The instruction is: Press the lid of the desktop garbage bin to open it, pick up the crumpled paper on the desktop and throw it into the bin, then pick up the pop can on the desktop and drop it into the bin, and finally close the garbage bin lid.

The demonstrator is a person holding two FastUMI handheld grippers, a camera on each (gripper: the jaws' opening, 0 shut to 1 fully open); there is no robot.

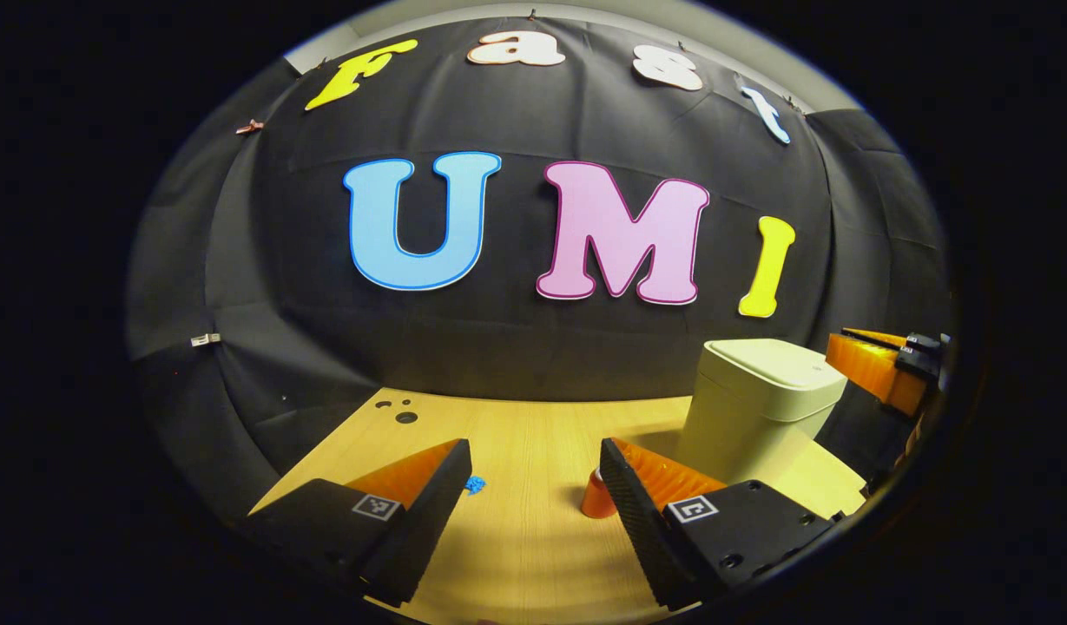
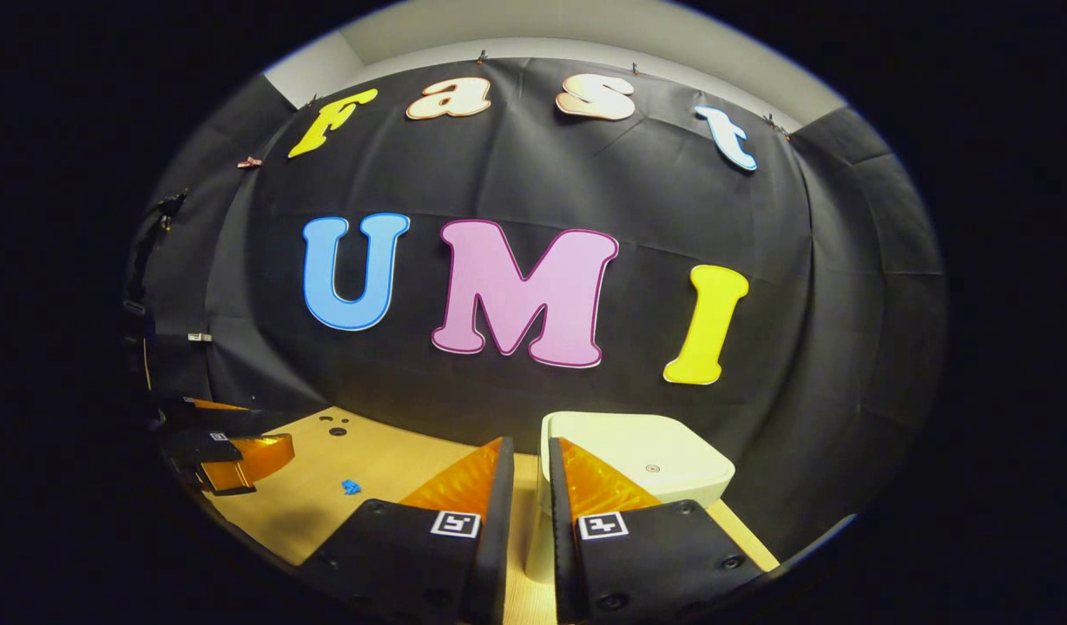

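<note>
The cream desktop bin (image 1: 759,408) stands at the table's right rear with its lid (image 2: 646,460) down. In the left gripper view a small blue crumpled paper (image 1: 474,484) lies on the wood just past my left finger. An orange pop can (image 1: 597,498) stands partly hidden behind the other finger. My left gripper (image 1: 535,447) is open and holds nothing, low over the table. My right gripper (image 2: 530,444) is shut with nothing between its fingers, close to the lid's near left corner. The blue paper (image 2: 351,486) also lies to its left.
The wooden table (image 1: 516,538) ends at the black cloth wall behind. A few small dark holes (image 1: 403,413) mark its far left corner. The right gripper (image 1: 885,365) hangs beside the bin, and the left gripper (image 2: 229,460) sits at the table's left.
</note>
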